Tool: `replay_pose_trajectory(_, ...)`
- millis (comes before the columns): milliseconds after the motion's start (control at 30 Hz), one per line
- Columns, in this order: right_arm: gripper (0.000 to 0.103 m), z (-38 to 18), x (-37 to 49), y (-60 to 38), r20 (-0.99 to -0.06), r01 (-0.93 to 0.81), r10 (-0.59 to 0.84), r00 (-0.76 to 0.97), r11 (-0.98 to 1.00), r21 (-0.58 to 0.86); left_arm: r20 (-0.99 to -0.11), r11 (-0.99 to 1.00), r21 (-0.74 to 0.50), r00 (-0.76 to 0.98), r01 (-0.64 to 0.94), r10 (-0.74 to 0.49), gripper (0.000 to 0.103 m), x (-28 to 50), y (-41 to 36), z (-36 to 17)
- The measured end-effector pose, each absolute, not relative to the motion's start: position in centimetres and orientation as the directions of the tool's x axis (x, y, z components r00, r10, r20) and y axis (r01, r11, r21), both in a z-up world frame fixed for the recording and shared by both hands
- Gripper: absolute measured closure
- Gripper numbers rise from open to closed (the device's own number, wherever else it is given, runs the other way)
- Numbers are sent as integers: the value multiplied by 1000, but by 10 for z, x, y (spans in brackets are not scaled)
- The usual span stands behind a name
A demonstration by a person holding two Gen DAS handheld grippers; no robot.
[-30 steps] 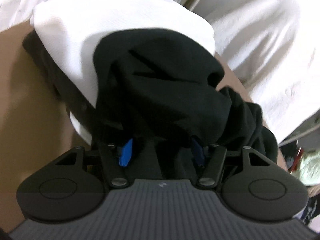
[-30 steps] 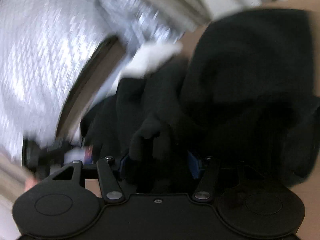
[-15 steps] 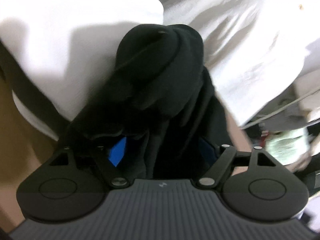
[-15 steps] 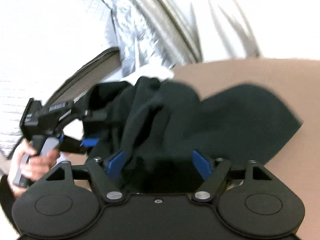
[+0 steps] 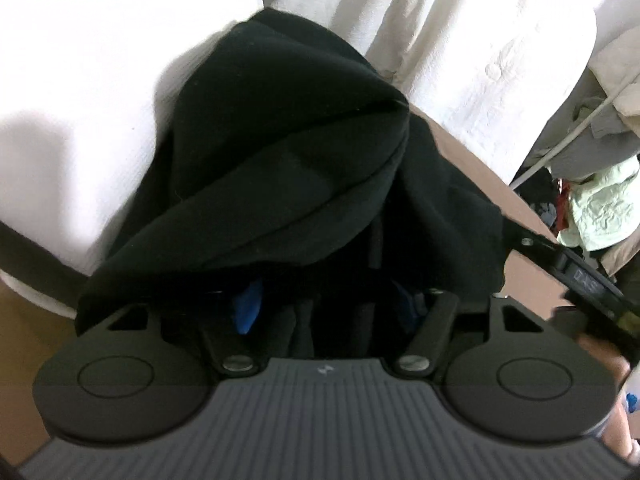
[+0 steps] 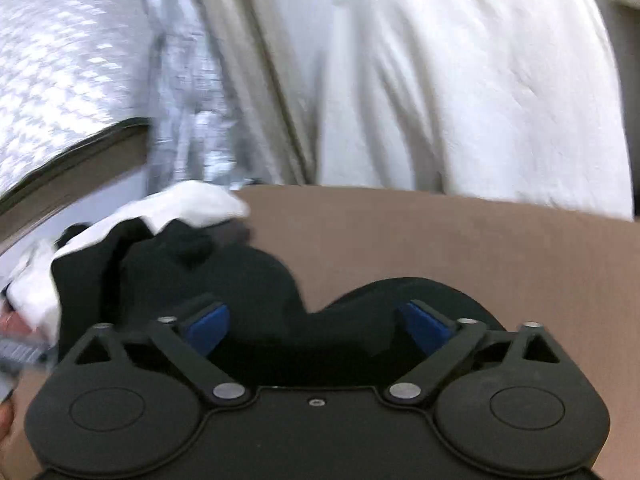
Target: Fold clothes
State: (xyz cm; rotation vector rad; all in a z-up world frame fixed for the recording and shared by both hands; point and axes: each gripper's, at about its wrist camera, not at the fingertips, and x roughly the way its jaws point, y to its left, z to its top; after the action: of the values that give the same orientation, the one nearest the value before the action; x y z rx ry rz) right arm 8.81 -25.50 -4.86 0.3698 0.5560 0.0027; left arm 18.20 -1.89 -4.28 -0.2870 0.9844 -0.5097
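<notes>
Bunching thick in front of my left gripper (image 5: pixel 326 308), the black fleece garment (image 5: pixel 280 168) fills the space between its blue pads (image 5: pixel 248 308); folds of the dark cloth drape over both fingers, and the jaws have just been closing a little on the wad, which sits between them, though whether the pads truly press it I cannot tell; the cloth hides the contact. Behind the black heap lies a folded white knit garment (image 5: pixel 80 92), partly under it, on the brown table top (image 5: pixel 472 168); a white draped sheet (image 5: pixel 460 40) hangs beyond the table's far edge.

My right gripper (image 6: pixel 316 322) stands spread wide, its blue pads (image 6: pixel 210 324) far apart, the jaws having just been opening; black cloth (image 6: pixel 224 276) lies flat on the brown surface (image 6: pixel 440 240) below and between the fingers, not pinched; further left the same dark garment rises toward the white knit piece (image 6: pixel 192 204), blurred; silvery quilted foil (image 6: pixel 60 60) fills the upper left.
</notes>
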Motion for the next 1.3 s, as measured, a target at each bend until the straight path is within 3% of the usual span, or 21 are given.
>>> replay_pose_trajectory(67,1,-65,104,-264,-566,30,290,772,872,488,-729,867,-426,469,260,-499,39,184,-20,-44)
replay_pose_trajectory(133,2,-82,115,-265,-580,-49,487,653,791,609,-726,863,-455,470,220,-502,29,186,-18,-50)
replay_pose_trajectory(167,4,-87,112,-258,-589,-88,514,623,794,601,-720,852,-484,463,200,-517,26,186,-17,-53)
replay_pose_trajectory(267,20,-92,87,-234,-609,-144,459,647,858,494,-706,836,-515,458,192,-540,22,181,-18,-56)
replay_pose_trajectory(333,62,-94,71,-229,-607,-101,399,687,880,464,-693,826,-521,457,216,-557,28,180,-21,-53)
replay_pose_trajectory(400,77,-92,59,-226,-585,-88,375,719,884,459,-676,811,-538,456,232,-579,37,185,-22,-57)
replay_pose_trajectory(500,87,-81,40,-218,-544,-120,393,741,875,468,-623,751,-610,434,251,-651,42,200,-24,-70)
replay_pose_trajectory(667,89,-55,25,-214,-508,-162,409,758,872,461,-509,591,-762,320,265,-799,48,197,-34,-72)
replay_pose_trajectory(733,100,-48,19,-223,-480,-177,445,756,845,505,-508,586,-761,305,278,-806,48,191,-38,-68)
replay_pose_trajectory(800,100,-40,9,-231,-433,-213,504,747,799,562,-509,582,-759,291,291,-810,48,186,-43,-63)
replay_pose_trajectory(933,100,-25,6,-219,-505,-185,393,769,892,412,-529,606,-738,304,297,-793,48,176,-44,-43)
replay_pose_trajectory(1000,96,-22,3,-225,-498,-158,362,788,901,404,-536,640,-714,368,284,-760,48,160,-10,-6)
replay_pose_trajectory(1067,92,-18,-2,-228,-499,-126,303,812,926,357,-574,730,-606,461,316,-677,46,142,29,19)
replay_pose_trajectory(1100,84,-16,-4,-228,-505,-113,272,819,940,323,-586,771,-546,508,327,-631,41,134,48,31)
replay_pose_trajectory(1133,67,-16,-3,-227,-513,-105,250,821,950,295,-611,827,-454,561,331,-559,39,126,54,40)
replay_pose_trajectory(1200,40,-16,0,-225,-526,-91,216,823,963,254,-598,848,-410,603,334,-527,32,119,62,47)
replay_pose_trajectory(1233,31,-15,3,-223,-534,-86,205,820,967,239,-590,857,-391,623,335,-513,22,116,66,50)
replay_pose_trajectory(1300,21,-18,16,-224,-554,-84,205,807,968,237,-555,792,-530,583,302,-593,18,120,84,45)
